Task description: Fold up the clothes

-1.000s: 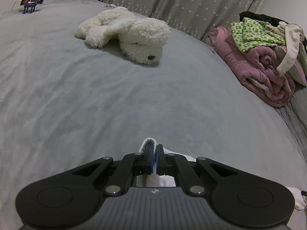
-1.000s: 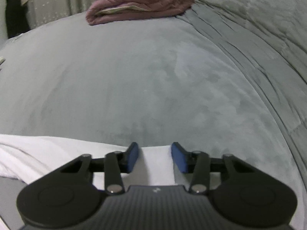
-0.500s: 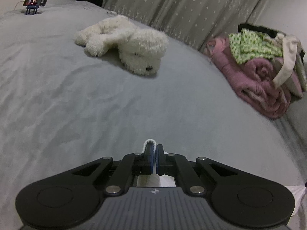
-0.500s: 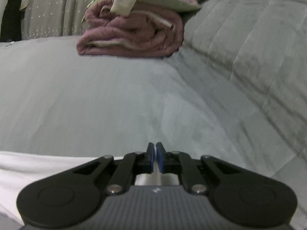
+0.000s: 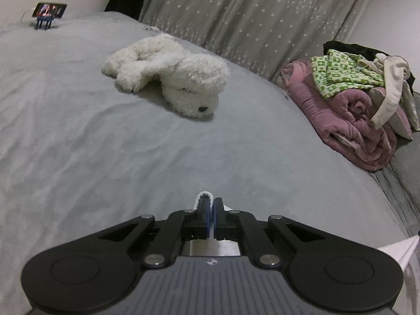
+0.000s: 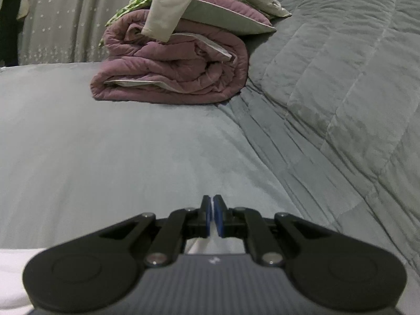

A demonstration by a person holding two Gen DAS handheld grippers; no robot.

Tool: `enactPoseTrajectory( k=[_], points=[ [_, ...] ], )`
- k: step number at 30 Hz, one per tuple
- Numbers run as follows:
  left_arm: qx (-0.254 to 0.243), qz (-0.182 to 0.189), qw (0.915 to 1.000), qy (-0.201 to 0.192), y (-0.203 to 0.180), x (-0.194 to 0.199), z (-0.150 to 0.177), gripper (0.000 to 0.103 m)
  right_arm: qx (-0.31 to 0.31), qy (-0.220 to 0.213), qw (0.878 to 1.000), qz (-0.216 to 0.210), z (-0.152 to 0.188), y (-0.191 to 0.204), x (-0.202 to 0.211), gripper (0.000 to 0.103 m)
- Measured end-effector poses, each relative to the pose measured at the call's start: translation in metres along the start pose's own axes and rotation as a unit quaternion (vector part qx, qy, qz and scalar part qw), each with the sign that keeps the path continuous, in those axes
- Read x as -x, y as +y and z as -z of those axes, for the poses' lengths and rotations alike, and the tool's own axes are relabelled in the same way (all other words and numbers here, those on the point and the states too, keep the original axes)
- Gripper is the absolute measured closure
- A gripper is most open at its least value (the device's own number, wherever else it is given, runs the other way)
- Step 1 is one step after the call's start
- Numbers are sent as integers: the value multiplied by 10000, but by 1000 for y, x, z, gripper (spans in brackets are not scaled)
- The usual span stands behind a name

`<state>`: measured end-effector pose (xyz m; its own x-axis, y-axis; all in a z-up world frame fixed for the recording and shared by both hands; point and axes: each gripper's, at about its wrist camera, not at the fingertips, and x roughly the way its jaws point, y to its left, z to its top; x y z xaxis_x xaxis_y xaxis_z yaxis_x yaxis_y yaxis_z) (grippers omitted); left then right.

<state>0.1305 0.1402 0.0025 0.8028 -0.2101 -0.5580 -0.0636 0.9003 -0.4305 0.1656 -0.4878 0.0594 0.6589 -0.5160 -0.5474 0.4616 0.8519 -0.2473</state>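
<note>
Left gripper (image 5: 211, 211) and right gripper (image 6: 212, 214) are each clamped on the white garment (image 6: 15, 275), held over the bed's (image 5: 78, 144) near edge. No fold shows yet; the folding itself looks wholly ahead.

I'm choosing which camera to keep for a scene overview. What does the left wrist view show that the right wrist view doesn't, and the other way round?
Only the left wrist view shows the white plush dog, the phone on its stand and the left gripper, jaws shut on a fold of the white garment.

Only the right wrist view shows the quilted grey cover and the right gripper, shut on white cloth.

Both show the grey bedspread, the rolled pink blanket with clothes on it, and the starred curtain.
</note>
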Motion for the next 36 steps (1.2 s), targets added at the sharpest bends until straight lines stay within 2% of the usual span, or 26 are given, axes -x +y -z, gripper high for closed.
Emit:
enactPoseTrajectory(
  k=[10,16,21,26,28,29,30,32,36],
  points=[
    [75,-183,9998,-66,5,-3,3,102,-238,-336,9986,337,-27,11,-10,98],
    [-32,-246,9997,-61,4,-3,3,102,65,-103,9989,453,-38,41,-38,98],
    [-421,-454,9980,102,-2,-12,11,102,418,258,9967,653,-47,62,-67,98],
    [-689,-675,9952,143,-7,-15,16,102,709,662,9920,805,-31,87,-96,98],
    [-669,-672,9954,133,-6,-15,15,102,672,809,9923,653,-21,89,-103,96],
    [-656,-665,9955,134,-6,-15,15,102,558,772,9939,558,-19,87,-102,88],
    [-660,-665,9955,142,-5,-15,15,102,328,673,9960,492,-18,80,-96,68],
    [-644,-659,9956,152,-4,-15,16,102,-155,533,9978,368,-17,63,-85,54],
    [-568,-633,9963,141,-3,-14,14,102,-909,781,9926,212,-4,15,-77,59]
  ],
)
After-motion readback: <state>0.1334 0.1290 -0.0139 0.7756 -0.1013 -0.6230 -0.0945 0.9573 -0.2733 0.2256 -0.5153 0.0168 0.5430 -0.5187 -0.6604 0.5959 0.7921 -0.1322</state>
